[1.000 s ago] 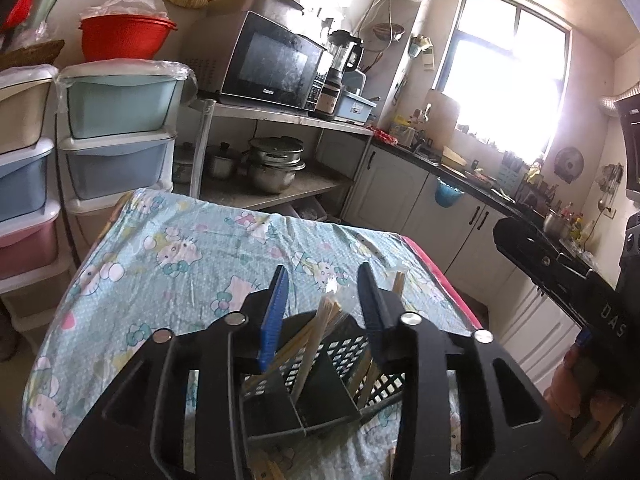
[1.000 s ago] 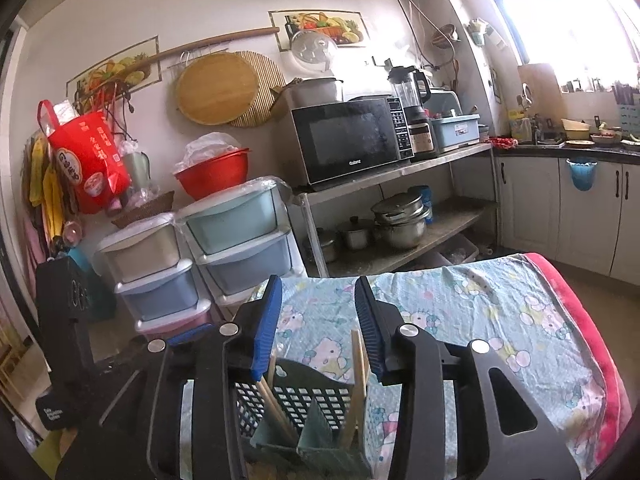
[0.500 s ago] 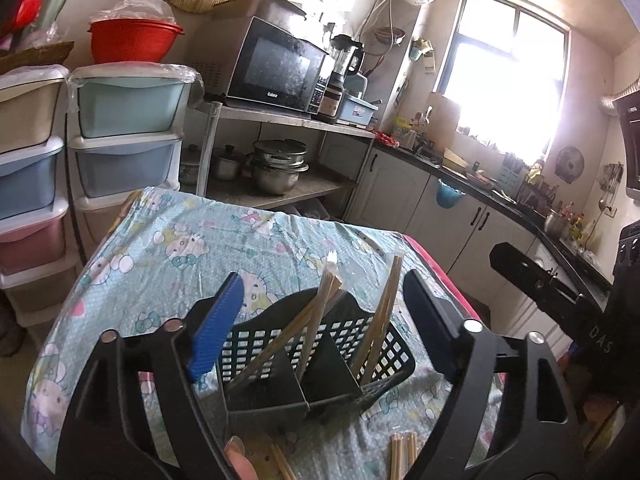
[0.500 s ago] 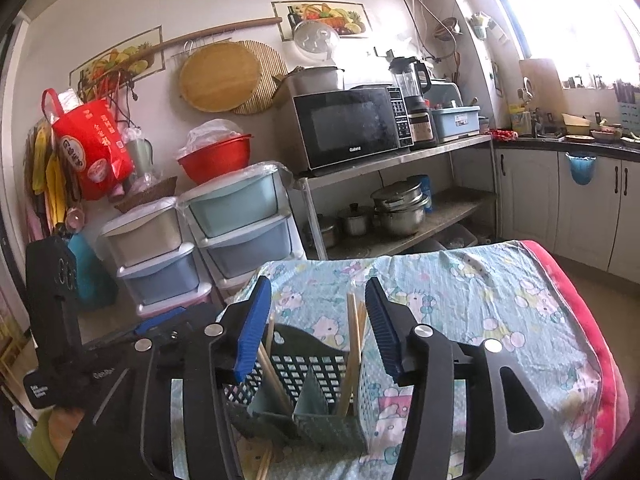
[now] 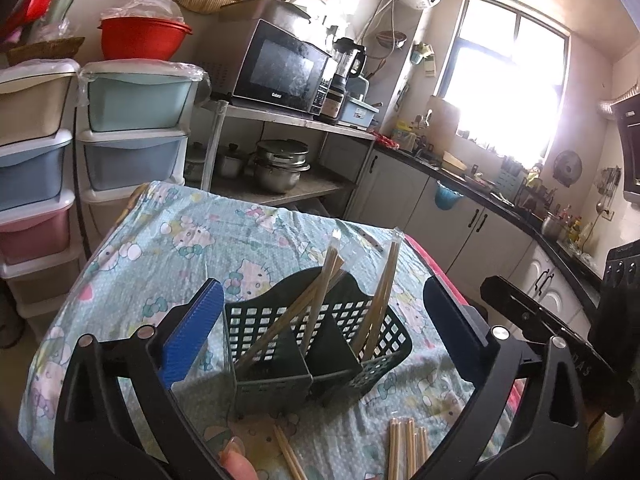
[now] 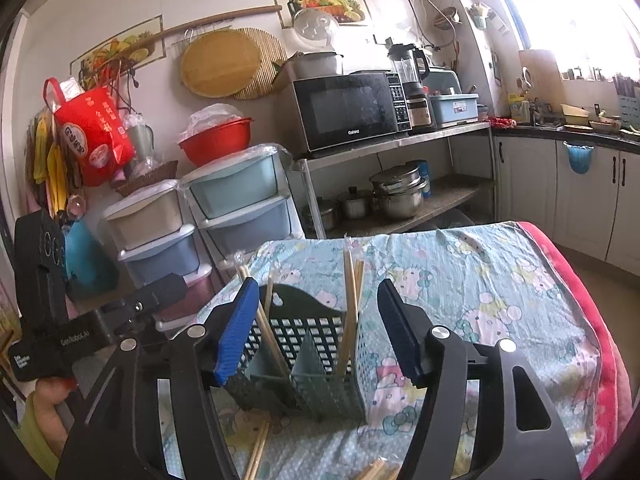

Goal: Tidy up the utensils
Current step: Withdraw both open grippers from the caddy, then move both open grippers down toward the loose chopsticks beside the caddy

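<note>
Kitchen shelves, stacked drawers and a microwave stand behind a table (image 5: 168, 240) spread with a cartoon-print cloth. On that cloth, near its front edge, sits a dark green lattice caddy (image 5: 316, 344) with upright dividers; several chopsticks (image 5: 320, 280) already lean in its compartments, tips up and tilted.

Both tongs are empty. The left tongs (image 5: 320, 334) have just been opening and now stand at their widest, with the caddy seen between the blue pads but clear of both. The right tongs (image 6: 316, 332) have also just been opening and are parted about the caddy in the same way, gripping nothing.

What remains to sort lies on the cloth in front of the caddy, closer to the person than the caddy is, so at the bottom edge of each view and below the pads. In the left view a loose pair (image 5: 290, 456) runs diagonally just before the caddy's base, and a small bundle (image 5: 406, 450) lies to its right, its long axis pointing nearly straight away toward the caddy. The right view shows the same two lots, a pair (image 6: 258, 454) toward its left and stick ends (image 6: 374, 472) at the bottom edge.

The bundle seems nearer the right tongs, the diagonal pair nearer the left. Either would probably have to draw back and dip, then close across the sticks, not along them.
</note>
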A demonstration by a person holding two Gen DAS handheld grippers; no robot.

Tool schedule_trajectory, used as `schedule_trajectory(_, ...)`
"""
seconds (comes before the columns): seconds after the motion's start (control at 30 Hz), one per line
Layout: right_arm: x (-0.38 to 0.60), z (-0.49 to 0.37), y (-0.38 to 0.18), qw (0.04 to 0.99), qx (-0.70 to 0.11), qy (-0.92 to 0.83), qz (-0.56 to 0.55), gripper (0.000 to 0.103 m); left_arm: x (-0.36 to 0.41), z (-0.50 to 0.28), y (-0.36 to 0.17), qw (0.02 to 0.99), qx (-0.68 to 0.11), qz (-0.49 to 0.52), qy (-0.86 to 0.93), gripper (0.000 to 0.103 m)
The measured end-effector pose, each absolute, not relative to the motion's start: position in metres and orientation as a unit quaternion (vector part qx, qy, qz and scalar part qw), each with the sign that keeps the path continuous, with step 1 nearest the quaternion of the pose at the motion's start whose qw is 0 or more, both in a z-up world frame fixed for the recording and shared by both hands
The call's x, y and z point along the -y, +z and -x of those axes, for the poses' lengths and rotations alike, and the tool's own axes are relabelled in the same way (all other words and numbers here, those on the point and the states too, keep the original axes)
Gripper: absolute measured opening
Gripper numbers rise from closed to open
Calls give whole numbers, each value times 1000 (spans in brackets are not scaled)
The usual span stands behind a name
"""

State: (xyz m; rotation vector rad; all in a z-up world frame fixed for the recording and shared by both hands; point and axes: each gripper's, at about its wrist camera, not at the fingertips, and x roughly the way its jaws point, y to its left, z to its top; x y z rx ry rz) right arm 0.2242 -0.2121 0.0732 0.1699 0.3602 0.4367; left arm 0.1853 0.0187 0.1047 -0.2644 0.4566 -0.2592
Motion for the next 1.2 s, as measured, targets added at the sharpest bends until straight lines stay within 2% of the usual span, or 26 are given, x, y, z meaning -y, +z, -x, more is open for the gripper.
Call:
schedule_trajectory(1.07, 212, -192, 29, 945, -231, 226, -58, 60, -34, -156, 64, 945, -260, 154, -122, 92)
schedule_trajectory(1.2, 216, -189, 23, 943, -240, 224, -57, 55, -33, -155, 57, 943, -268, 153, -124, 92)
